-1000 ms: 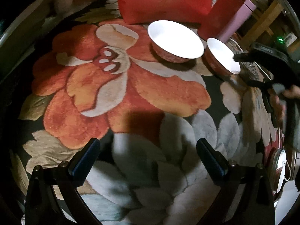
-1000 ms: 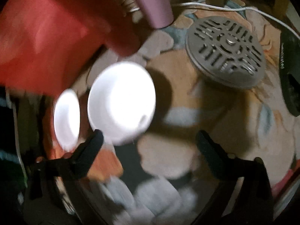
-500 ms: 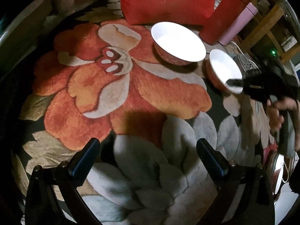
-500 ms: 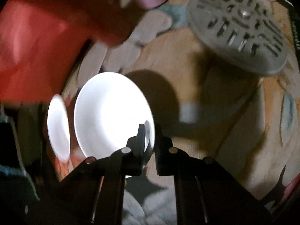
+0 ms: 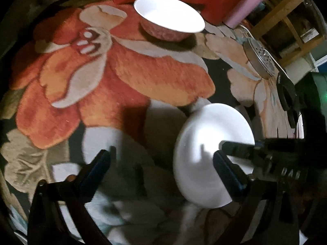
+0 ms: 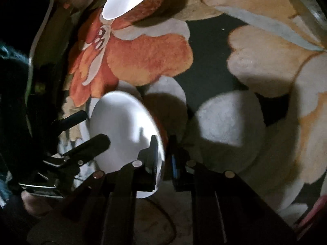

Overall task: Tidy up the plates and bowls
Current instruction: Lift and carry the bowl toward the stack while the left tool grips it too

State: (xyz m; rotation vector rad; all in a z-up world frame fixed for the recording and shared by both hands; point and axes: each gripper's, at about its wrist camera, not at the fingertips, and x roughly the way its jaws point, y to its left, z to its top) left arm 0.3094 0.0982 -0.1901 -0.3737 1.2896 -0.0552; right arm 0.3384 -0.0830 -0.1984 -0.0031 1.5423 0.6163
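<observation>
Jaws: right gripper (image 6: 163, 155) clamped on the rim of the small bowl (image 6: 122, 134), lower left of frame, lifted; left gripper (image 5: 161, 165) wide, having just narrowed slightly, nothing gripped. Large bowl (image 5: 169, 18) rests upper centre on the floral rug (image 5: 122, 77). Nesting not yet done.

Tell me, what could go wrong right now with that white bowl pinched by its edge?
1. The right gripper holds the near bowl only by its rim, so the bowl could tip or slip out onto the flowered rug.
2. The left gripper, its jaws open but just narrowing, sits right beside that bowl; one finger could knock it.
3. Carried on carelessly, it might strike the second bowl standing farther back.
</observation>
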